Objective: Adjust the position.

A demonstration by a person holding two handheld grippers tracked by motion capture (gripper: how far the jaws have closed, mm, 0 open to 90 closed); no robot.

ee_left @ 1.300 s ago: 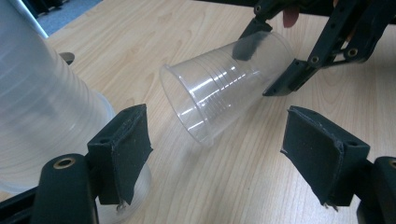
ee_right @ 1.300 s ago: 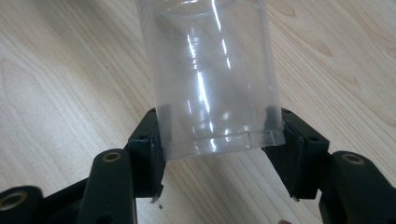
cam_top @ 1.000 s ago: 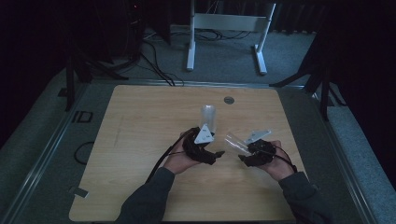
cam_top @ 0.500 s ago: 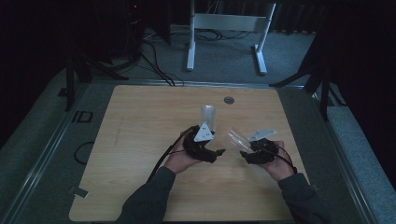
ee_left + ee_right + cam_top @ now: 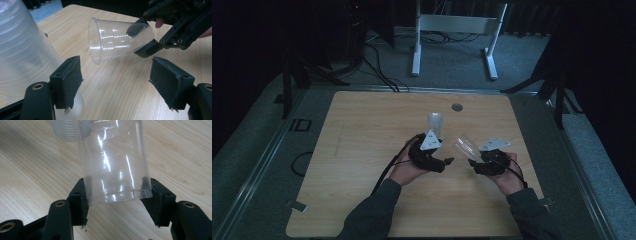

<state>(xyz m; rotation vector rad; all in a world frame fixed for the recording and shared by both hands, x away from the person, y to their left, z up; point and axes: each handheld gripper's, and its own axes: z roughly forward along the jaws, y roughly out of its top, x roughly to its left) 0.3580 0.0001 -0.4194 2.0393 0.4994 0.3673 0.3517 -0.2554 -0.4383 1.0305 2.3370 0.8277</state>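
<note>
My right gripper (image 5: 117, 202) pinches a clear ribbed plastic cup (image 5: 113, 162) by its base above the wooden desk (image 5: 362, 150), while my left gripper (image 5: 116, 82) holds its jaws spread beside a frosted cup stack (image 5: 22, 50).

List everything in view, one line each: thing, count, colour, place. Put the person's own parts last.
clear cup: 1, transparent, held off the table on its side, base clamped in the right gripper.
cup stack: 1, translucent white, upright on the table beyond the left gripper.
table: 1, light wood, centre of the high view.
round insert: 1, grey, set in the table near its far edge.
white frame: 1, white, on the floor beyond the table.
cables: several, black, on the floor beyond the table's far left corner.
left gripper: 1, black, jaws apart, nothing between them.
right gripper: 1, black, shut on the cup's base.
hands: 2, one on each gripper, dark sleeves.
</note>
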